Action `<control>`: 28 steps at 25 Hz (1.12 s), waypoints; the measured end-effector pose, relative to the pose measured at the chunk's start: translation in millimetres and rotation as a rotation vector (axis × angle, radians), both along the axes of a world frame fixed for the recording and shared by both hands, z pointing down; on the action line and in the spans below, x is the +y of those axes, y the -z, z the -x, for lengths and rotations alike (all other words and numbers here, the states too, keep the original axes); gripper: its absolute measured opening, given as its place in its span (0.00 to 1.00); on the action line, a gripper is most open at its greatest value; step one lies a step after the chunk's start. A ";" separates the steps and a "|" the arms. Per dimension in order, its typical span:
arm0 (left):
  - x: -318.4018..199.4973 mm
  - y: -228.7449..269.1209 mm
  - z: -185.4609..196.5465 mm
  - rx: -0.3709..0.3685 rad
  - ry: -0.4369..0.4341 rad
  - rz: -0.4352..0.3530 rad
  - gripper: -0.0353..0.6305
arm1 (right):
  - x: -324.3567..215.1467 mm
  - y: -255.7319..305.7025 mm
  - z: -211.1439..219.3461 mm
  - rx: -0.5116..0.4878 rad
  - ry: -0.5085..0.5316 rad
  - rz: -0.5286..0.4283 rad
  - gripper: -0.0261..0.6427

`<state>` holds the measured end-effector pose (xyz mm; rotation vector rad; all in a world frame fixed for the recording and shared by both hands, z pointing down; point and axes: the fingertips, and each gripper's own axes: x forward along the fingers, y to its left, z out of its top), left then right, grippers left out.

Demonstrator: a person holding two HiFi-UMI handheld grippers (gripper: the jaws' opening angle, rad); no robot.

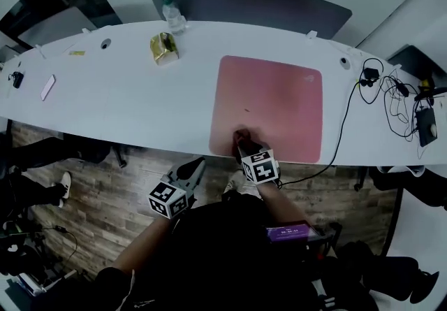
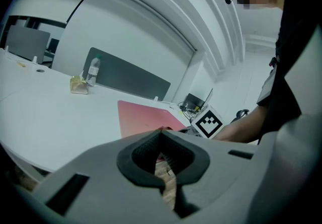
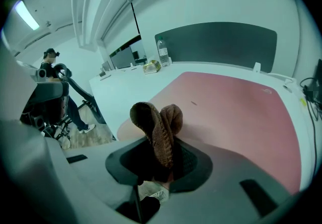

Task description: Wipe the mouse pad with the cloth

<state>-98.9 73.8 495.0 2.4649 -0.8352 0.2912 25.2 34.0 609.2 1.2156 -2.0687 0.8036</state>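
Right gripper [image 1: 244, 142]: its jaws are clamped on the cloth [image 3: 156, 128], and the right gripper view shows the pinch plainly, right there between the tips [image 3: 160, 153].
Cloth: brown and knitted, folded into two rounded lobes that stick out just ahead of the jaw tips. The rest is squeezed between the dark pads.
Cloth against the pad: from the head view it [image 1: 242, 136] sits at the near edge of the mouse pad [image 1: 279, 96], toward its left corner. Whether it actually presses on the surface cannot be made out.
Mouse pad: pink and squarish, flat on the white table [image 1: 133, 103]. In the right gripper view it [image 3: 236, 107] spreads away beyond the cloth.
Left gripper [image 1: 193, 167]: off the table, hanging over the wooden floor just below the near edge and left of the right gripper. Its own view shows the jaws [image 2: 163, 168] pressed together with nothing between them.
Back of the table: a water bottle [image 1: 172, 16] and a yellow packet [image 1: 163, 48] stand well apart from the pad.
Right end: a tangle of black cables [image 1: 384, 93].
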 end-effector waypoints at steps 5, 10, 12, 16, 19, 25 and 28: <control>-4.1 -1.9 -16.7 0.000 -0.048 0.005 0.07 | 6.1 0.1 -25.1 0.009 -0.037 0.002 0.21; -8.1 -3.0 -32.7 0.002 -0.083 0.004 0.07 | 14.3 -1.4 -56.0 0.015 -0.089 0.006 0.22; -9.0 -3.8 -39.3 0.003 -0.094 0.004 0.07 | 17.1 -1.7 -69.1 0.016 -0.110 0.010 0.22; -11.3 -7.0 -53.3 0.002 -0.117 0.007 0.07 | 23.5 -2.3 -93.3 0.023 -0.136 0.015 0.22; -15.4 -7.6 -65.4 0.005 -0.136 0.006 0.07 | 27.4 -2.7 -110.5 0.037 -0.147 0.019 0.22; -22.8 -5.0 -88.7 0.005 -0.181 -0.001 0.07 | 35.7 -3.4 -145.7 0.039 -0.192 0.033 0.22; -23.8 -4.4 -97.4 0.003 -0.200 0.005 0.07 | 43.0 -2.4 -163.6 0.037 -0.228 0.044 0.22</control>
